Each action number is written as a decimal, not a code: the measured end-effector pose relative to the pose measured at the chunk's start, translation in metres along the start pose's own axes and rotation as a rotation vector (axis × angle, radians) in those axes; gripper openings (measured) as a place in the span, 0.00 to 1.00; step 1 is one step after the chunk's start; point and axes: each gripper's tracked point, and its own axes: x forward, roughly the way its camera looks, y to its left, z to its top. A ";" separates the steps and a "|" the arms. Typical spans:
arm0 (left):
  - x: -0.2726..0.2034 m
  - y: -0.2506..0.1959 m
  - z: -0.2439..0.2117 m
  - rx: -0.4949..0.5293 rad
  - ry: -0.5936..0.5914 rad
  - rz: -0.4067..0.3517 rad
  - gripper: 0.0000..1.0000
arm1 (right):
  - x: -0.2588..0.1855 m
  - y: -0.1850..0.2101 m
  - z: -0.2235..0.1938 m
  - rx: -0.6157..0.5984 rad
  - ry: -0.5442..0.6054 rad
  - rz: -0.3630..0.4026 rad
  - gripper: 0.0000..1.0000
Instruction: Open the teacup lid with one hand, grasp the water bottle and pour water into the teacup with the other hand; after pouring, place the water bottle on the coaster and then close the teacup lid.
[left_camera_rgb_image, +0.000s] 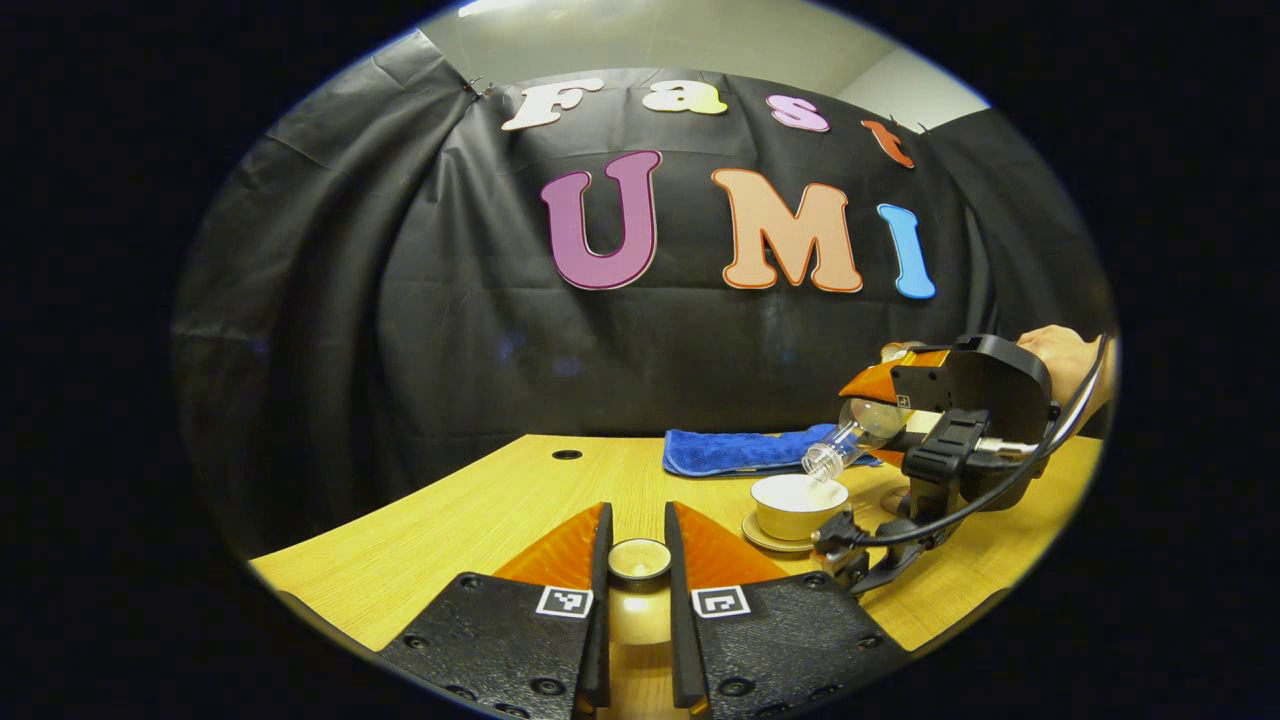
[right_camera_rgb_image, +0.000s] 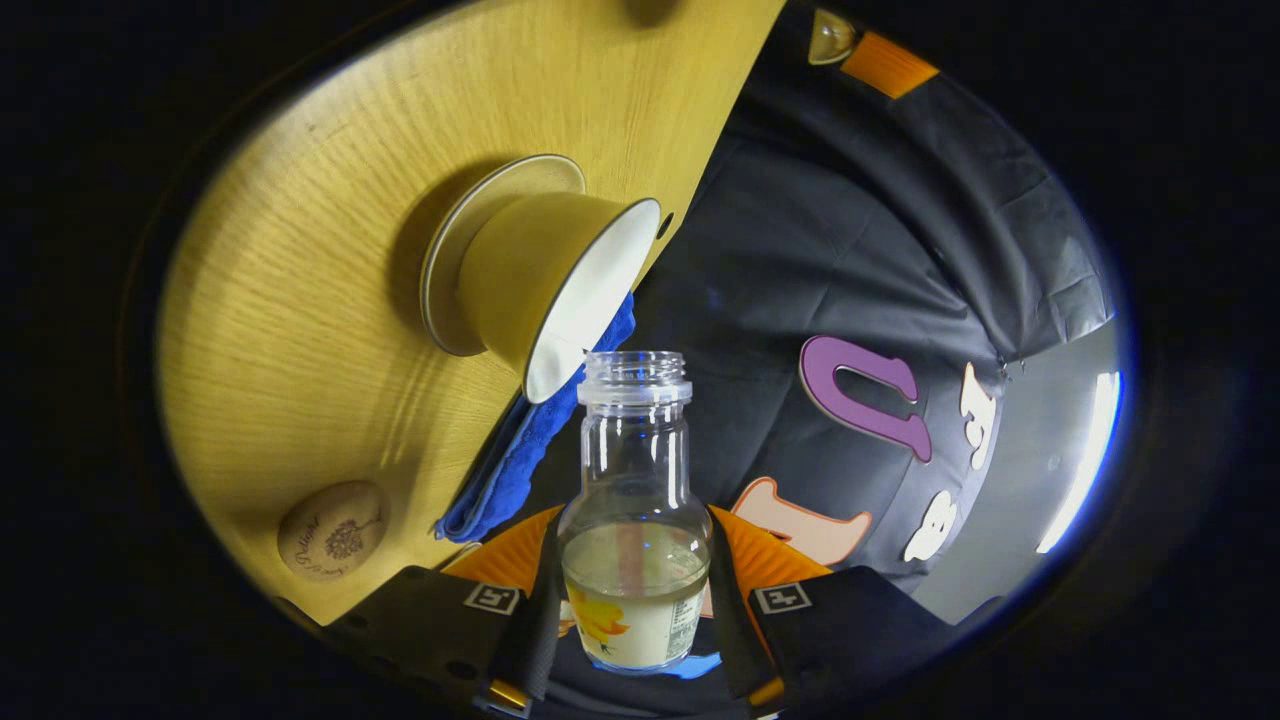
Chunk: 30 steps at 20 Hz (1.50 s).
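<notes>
- The small round cream teacup lid (left_camera_rgb_image: 640, 559) is clamped between the two fingers of the left gripper (left_camera_rgb_image: 638, 545), which is held above the near edge of the light wooden table (left_camera_rgb_image: 480, 520).
- The clear glass water bottle (right_camera_rgb_image: 634, 520), uncapped and part-filled with water, is gripped on both sides at its lower body by the fingers of the right gripper (right_camera_rgb_image: 633, 590).
- In the left gripper view the bottle (left_camera_rgb_image: 850, 440) is seen tilted, with its mouth just above the rim of the open cream ceramic teacup (left_camera_rgb_image: 797, 505).
- The teacup is seated on a matching saucer (left_camera_rgb_image: 772, 537) towards the right side of the table.
- A folded blue cloth (left_camera_rgb_image: 740, 450) is laid along the far edge, behind the teacup.
- A round wooden coaster (right_camera_rgb_image: 333, 530) is placed near the table's edge, apart from the saucer.
</notes>
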 end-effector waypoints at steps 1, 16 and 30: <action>0.000 0.000 0.000 0.000 0.001 0.000 0.21 | 0.003 0.003 -0.003 0.057 0.001 0.030 0.67; 0.000 0.001 0.000 -0.001 0.001 0.005 0.21 | -0.006 -0.022 -0.083 1.635 0.036 0.145 0.67; 0.000 0.002 0.000 -0.001 0.000 0.007 0.21 | -0.020 0.033 -0.113 2.060 0.106 -0.061 0.72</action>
